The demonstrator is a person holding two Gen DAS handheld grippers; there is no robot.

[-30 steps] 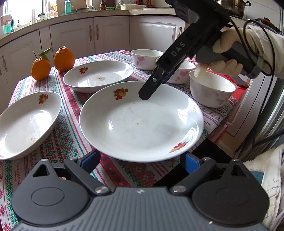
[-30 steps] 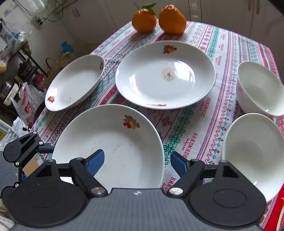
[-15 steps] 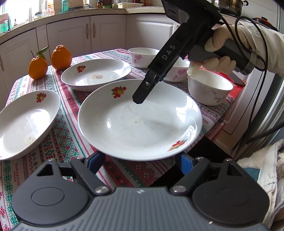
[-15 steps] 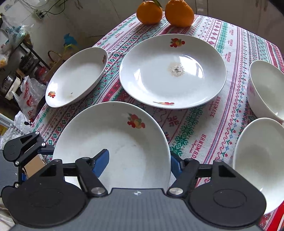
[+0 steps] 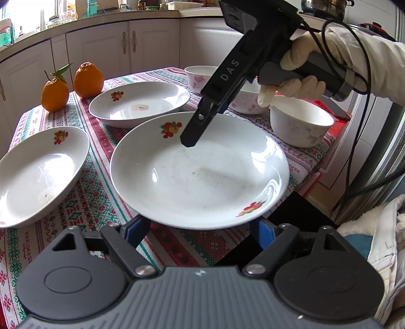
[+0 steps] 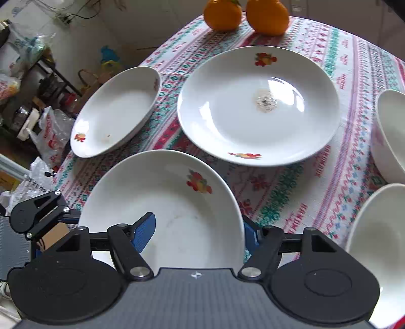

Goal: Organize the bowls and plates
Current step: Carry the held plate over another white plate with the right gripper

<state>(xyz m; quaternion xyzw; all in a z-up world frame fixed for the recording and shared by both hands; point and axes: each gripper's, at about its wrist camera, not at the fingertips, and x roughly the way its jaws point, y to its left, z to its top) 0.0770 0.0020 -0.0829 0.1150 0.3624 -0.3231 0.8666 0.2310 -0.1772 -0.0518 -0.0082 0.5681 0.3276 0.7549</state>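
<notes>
**Plate between the tools, rim in the right tool's span**

Near plate [image 5: 200, 172] on the counter's tablecloth [image 5: 93, 202], directly ahead of the left tool [image 5: 200, 229]; rim just over the spread blue pads, not pinched. Right tool [image 6: 198, 229] reaching in from the opposite side, one blue finger [image 6: 144, 231] inside the plate [image 6: 164, 210], the other outside the rim, spread wide and not closed on it. Seen from the left wrist, right tool [image 5: 189, 141] angled down over the plate's far edge. "DAS" lettered in white along the right tool's arm. Second plate [image 6: 258, 106] beyond, third plate [image 6: 116, 111] to its side, bowls [image 5: 301, 121] near the right hand [image 5: 296, 76]. Two oranges [image 6: 245, 14] at the far edge. "HANDMADE" woven into the tablecloth, blurred.
</notes>
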